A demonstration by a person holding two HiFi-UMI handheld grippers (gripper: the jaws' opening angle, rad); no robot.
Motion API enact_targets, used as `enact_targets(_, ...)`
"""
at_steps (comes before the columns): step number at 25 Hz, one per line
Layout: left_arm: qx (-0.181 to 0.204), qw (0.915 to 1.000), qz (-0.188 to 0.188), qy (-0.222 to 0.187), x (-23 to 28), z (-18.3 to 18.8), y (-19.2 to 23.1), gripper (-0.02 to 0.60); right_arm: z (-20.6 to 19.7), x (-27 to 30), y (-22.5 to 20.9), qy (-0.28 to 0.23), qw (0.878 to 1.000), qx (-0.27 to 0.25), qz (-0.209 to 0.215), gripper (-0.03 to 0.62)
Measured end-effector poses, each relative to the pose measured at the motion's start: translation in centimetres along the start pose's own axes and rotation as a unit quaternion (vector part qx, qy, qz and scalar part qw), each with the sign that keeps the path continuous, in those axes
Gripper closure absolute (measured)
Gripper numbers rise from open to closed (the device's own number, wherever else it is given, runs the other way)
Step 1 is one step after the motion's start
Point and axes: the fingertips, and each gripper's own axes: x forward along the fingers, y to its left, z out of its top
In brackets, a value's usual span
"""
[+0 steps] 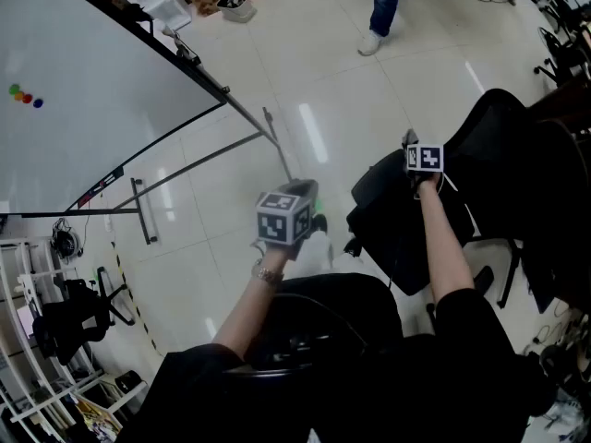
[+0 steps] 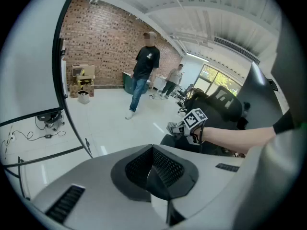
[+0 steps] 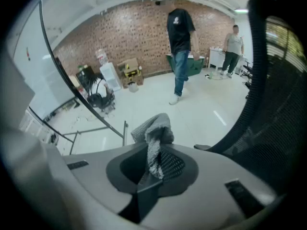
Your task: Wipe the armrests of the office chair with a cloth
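A black office chair (image 1: 416, 224) stands at the right of the head view, and its mesh back (image 3: 276, 104) fills the right side of the right gripper view. One armrest tip (image 3: 209, 148) shows just beyond the jaws. My right gripper (image 3: 151, 169) is shut on a grey cloth (image 3: 154, 131) that sticks up from its jaws. In the head view this right gripper (image 1: 413, 144) is held over the chair's seat area. To the left of the chair, my left gripper (image 1: 303, 192) hangs over the floor. Seen from its own view, the left gripper (image 2: 153, 169) is shut with nothing in it.
A large whiteboard (image 1: 83, 90) on a metal stand (image 1: 268, 137) fills the left side. One person (image 1: 386, 7) stands on the floor ahead, and another person (image 2: 171, 80) stands further back. More black chairs (image 1: 554, 183) crowd the right edge. Boxes (image 3: 127, 71) line the brick wall.
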Motion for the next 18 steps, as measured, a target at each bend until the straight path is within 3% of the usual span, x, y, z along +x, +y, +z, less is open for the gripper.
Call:
enact_targets(3,-0.005,1.0000,0.002,-0.001,0.1,0.7,2.2,0.584,-2.2,3.3,-0.1,0.059,0.998,-0.025,-0.024,0.551)
enact_targets(8,-0.019,0.9997,0.008,-0.012,0.1,2.6,5.0,0.584,-1.9,3.8,1.0,0.054,0.997,-0.026,-0.044,0.549)
enact_targets(18,-0.014,0.9998,-0.005,-0.016,1.8,4.0,3.6,0.584,-5.8,2.7,10.5,0.049,0.994,-0.063,0.073,0.549)
